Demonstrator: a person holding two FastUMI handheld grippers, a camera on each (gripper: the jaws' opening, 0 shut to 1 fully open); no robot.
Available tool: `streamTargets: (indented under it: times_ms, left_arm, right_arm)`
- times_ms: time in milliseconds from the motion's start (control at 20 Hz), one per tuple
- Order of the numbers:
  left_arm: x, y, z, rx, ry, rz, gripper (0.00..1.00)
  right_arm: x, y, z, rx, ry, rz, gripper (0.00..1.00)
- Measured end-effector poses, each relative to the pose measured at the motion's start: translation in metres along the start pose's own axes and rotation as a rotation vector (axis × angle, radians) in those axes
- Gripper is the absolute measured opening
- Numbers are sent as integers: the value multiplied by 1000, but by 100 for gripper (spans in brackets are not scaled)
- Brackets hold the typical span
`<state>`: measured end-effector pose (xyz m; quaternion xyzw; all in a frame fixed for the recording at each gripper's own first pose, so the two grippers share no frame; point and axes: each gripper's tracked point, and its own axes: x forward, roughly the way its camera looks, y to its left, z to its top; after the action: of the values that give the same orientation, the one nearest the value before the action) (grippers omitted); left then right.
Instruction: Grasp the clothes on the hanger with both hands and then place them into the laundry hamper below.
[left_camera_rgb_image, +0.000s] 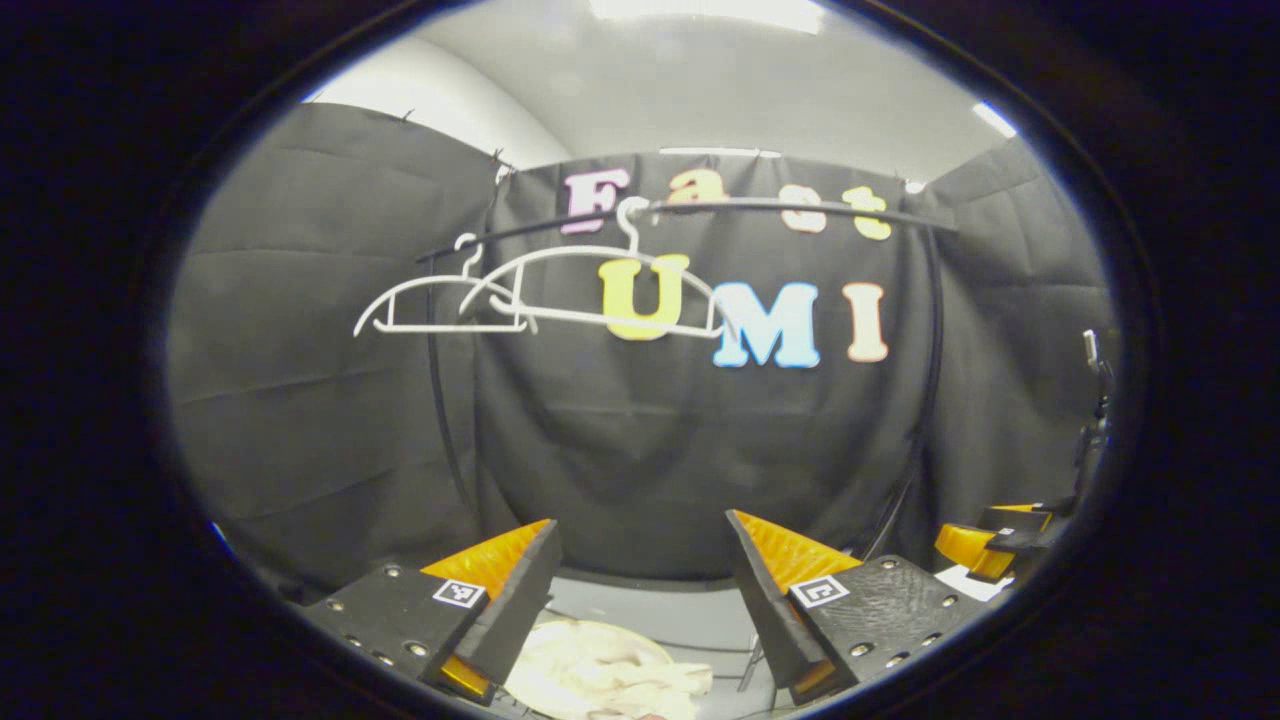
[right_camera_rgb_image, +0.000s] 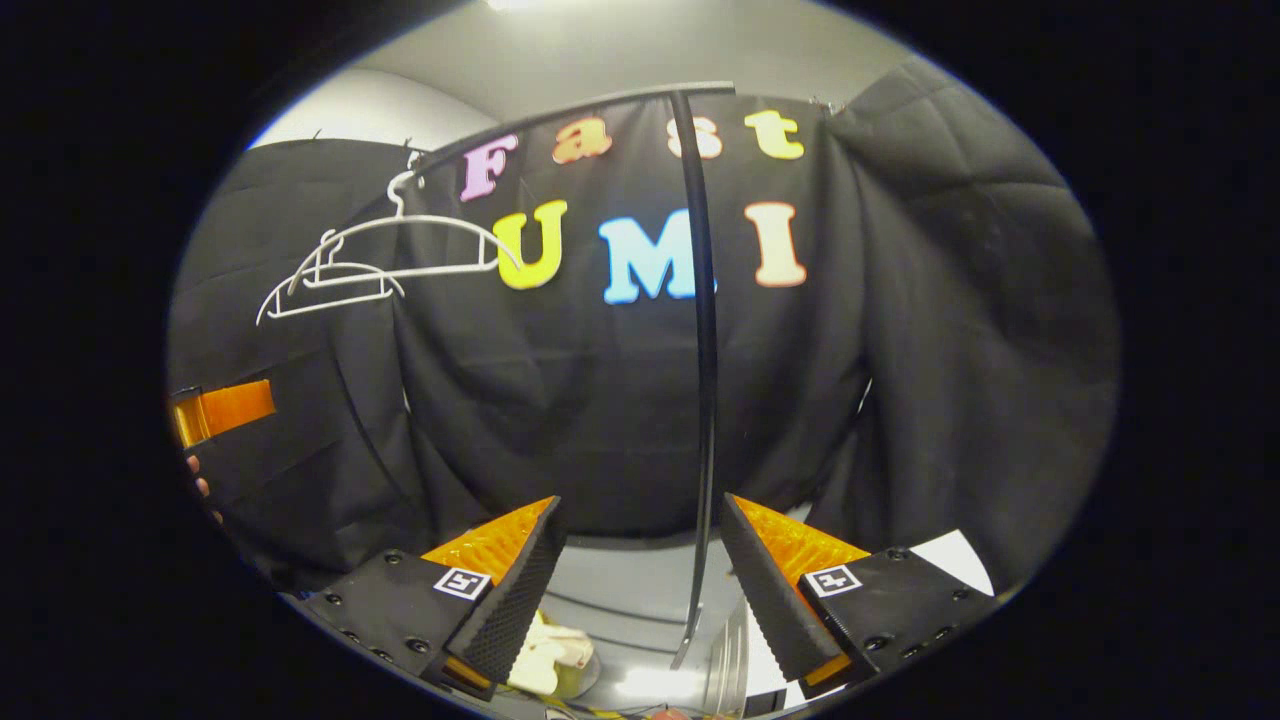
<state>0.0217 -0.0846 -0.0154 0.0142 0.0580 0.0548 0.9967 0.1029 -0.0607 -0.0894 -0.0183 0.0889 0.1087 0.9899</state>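
Two bare white hangers (left_camera_rgb_image: 540, 290) hang on the black rail (left_camera_rgb_image: 760, 207), up and to the left in the left gripper view. A cream garment (left_camera_rgb_image: 600, 672) lies crumpled low down, below and between the fingers of my left gripper (left_camera_rgb_image: 642, 520), which stands open and holds nothing. In the right gripper view the same hangers (right_camera_rgb_image: 380, 262) hang at upper left, and a bit of cream cloth (right_camera_rgb_image: 545, 655) shows beside the left finger. My right gripper (right_camera_rgb_image: 640, 500) is open and holds nothing. I cannot make out the hamper's rim.
The rack's black upright pole (right_camera_rgb_image: 703, 350) rises just ahead of the right gripper, between its fingers. The other gripper (left_camera_rgb_image: 995, 540) shows at the far right of the left gripper view. A hand holding the left gripper (right_camera_rgb_image: 222, 410) shows at the left edge of the right gripper view.
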Motion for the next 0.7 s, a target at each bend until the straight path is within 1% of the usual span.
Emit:
streamTargets:
  times_ms: [150, 250, 350, 400, 550, 650, 700]
  left_arm:
    - [-18, 5, 58, 4, -165, -28, 93]
    - [-20, 8, 79, -14, -239, -48, 92]
    - [-20, 18, 80, -23, -242, -60, 92]
    - [-18, 29, 78, -21, -234, -50, 92]
    - [-10, 52, 74, -22, -239, -38, 92]
    - [-8, 63, 67, -35, -225, -45, 92]
    - [-8, 66, 63, -38, -216, -61, 92]
  right_arm:
    - [-11, -3, 42, -31, -128, -67, 98]
    - [-14, -2, 58, -40, -160, -102, 98]
    - [-19, 5, 62, -23, -156, -125, 98]
    - [-21, 7, 67, -11, -162, -135, 98]
    - [-27, 11, 83, -10, -223, -163, 98]
    - [-33, 16, 84, -22, -241, -183, 98]
    - [-35, 16, 79, -23, -238, -199, 98]
